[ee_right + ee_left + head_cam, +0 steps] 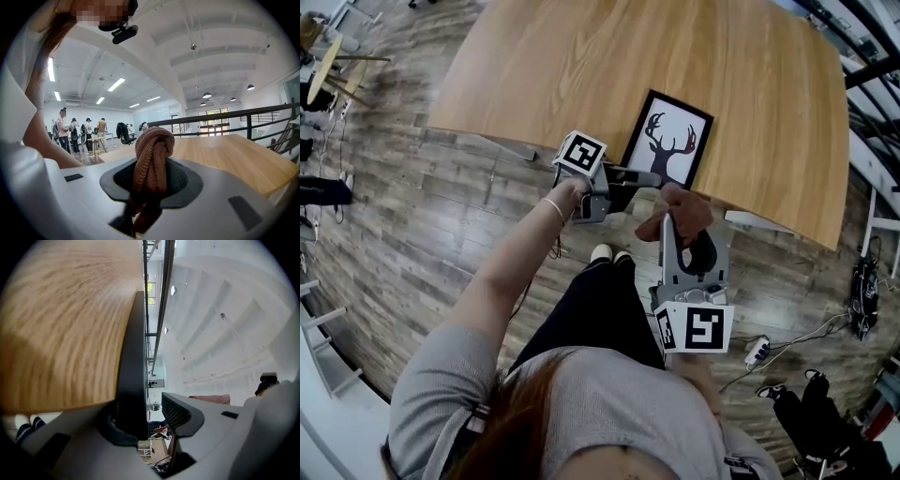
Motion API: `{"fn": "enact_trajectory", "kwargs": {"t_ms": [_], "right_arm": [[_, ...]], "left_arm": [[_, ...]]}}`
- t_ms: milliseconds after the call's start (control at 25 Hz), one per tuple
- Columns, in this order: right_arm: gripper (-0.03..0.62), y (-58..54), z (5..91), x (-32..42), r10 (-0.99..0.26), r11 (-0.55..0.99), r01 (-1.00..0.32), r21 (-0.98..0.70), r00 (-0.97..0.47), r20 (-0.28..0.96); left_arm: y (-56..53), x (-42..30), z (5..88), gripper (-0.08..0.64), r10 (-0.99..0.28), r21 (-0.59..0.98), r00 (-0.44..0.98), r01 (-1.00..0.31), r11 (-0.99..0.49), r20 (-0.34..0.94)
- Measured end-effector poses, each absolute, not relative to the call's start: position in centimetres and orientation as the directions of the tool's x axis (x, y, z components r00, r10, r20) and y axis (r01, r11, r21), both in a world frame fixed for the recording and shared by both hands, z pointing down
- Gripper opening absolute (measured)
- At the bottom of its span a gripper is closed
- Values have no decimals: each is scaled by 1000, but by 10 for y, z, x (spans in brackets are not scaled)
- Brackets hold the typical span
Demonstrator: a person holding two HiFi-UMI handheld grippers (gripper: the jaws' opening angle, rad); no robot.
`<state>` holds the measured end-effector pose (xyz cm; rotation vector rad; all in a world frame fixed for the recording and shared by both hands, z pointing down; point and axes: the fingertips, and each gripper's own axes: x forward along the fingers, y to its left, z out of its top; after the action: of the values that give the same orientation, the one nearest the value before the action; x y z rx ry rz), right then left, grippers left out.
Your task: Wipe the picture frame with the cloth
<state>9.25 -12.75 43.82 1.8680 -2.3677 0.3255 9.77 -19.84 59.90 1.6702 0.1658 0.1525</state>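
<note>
Light wooden tabletop (581,66) is carrying the black rectangular picture frame with a deer print (667,139), which is lying by the table's near edge. Its long axis is running away from the person, with the antlers pointing to the far side. The left gripper (642,178) is straddling the frame's near short edge with its jaws apart, one pad touching. Just right of that edge, the right gripper (682,234) is clamping a bunched brown knitted cloth (677,208).

We see the right gripper (149,187), jaws clamped on a bunched brown knit cloth (152,154) that pokes up above them. A wooden table (234,159) lies right of the cloth, with a dark railing (225,119) behind it. People (79,133) stand far off to the cloth's left.
</note>
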Motion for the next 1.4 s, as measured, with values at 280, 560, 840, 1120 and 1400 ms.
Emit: {"fn": "enact_trajectory", "kwargs": {"t_ms": [280, 560, 840, 1120, 1400], "right_arm": [[133, -132, 437, 89, -943, 238, -966, -101, -255, 214], [133, -146, 440, 104, -942, 222, -968, -113, -243, 232], [133, -159, 443, 115, -944, 200, -972, -122, -224, 242], [133, -156, 442, 113, -943, 204, -971, -125, -229, 242], [133, -146, 436, 112, -953, 186, -975, -119, -209, 219]], "left_arm": [[-196, 96, 609, 77, 146, 994, 986, -66, -82, 78], [-191, 102, 602, 74, 39, 992, 999, 13, -124, -8], [-190, 104, 591, 75, 5, 988, 996, 89, -126, -89], [-188, 103, 576, 75, -16, 981, 991, 130, -143, -134], [-181, 94, 569, 74, -16, 946, 995, 90, -312, -100]]}}
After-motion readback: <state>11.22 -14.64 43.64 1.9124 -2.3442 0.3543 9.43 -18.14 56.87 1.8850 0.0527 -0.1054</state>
